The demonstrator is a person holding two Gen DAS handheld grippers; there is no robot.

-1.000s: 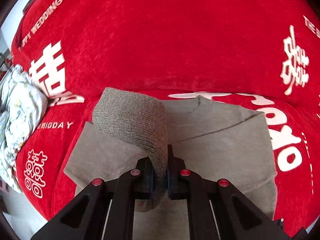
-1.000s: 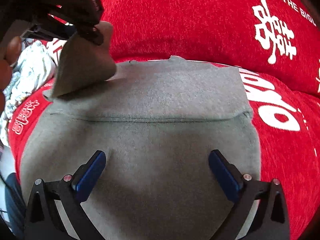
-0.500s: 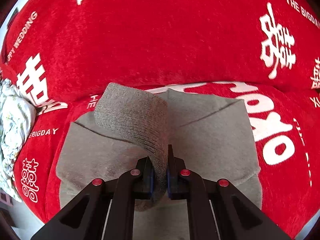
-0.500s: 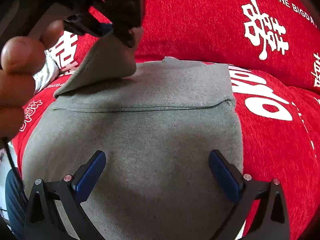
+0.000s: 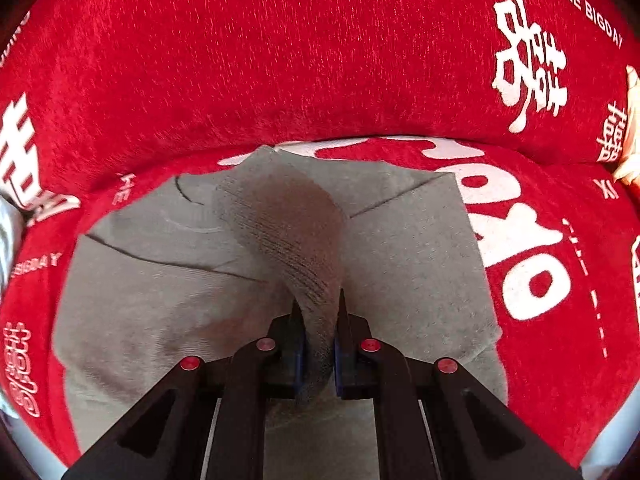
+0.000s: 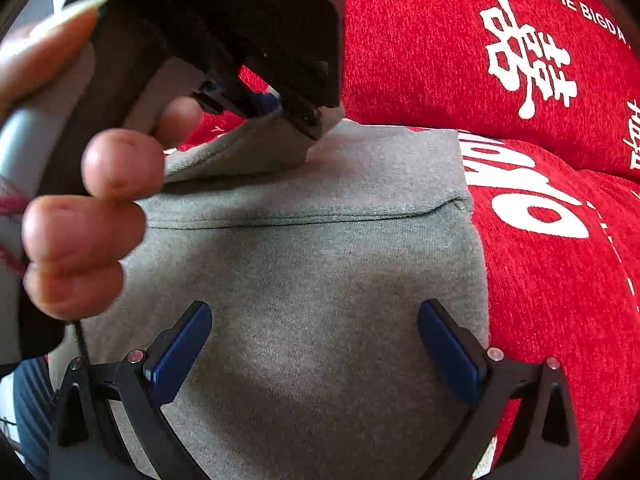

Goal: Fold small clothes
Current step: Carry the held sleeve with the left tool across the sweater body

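Observation:
A small grey knit garment (image 6: 320,264) lies flat on a red sofa seat; it also fills the left wrist view (image 5: 408,264). My left gripper (image 5: 318,312) is shut on the garment's ribbed sleeve cuff (image 5: 296,236) and holds it lifted over the garment's body. In the right wrist view the left gripper (image 6: 280,116) shows at the upper left with the hand that holds it, carrying the sleeve (image 6: 248,152) across the upper part of the garment. My right gripper (image 6: 316,340) is open and empty, low over the garment's lower part.
The red sofa cover (image 5: 320,60) has white lettering and rises into a backrest behind the garment. A pale patterned cloth (image 5: 8,232) lies at the far left edge. A cream object (image 5: 632,128) shows at the far right.
My left gripper has carried the sleeve cuff rightward and inward over the garment's body. In the right wrist view it has come much closer. The right gripper has stayed open in place.

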